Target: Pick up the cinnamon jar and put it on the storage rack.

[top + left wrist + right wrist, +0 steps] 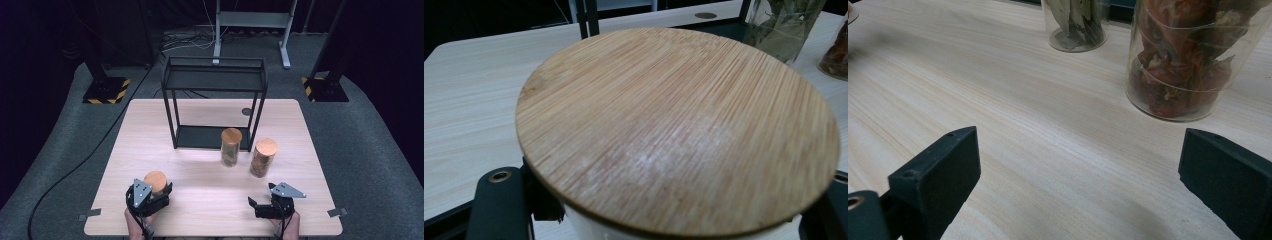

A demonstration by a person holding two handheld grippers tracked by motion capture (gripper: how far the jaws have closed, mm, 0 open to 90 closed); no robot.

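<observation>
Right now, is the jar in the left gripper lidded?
Lidded: a round bamboo lid covers the jar in the left gripper.

Three wooden-lidded jars [231,147], one black wire shelf [214,75], one table [150,130], two tools [150,192].

Bamboo-lidded jar [676,130] clamped in left claw [664,220]; leaf jar [781,25] beyond on table [469,95].
</observation>
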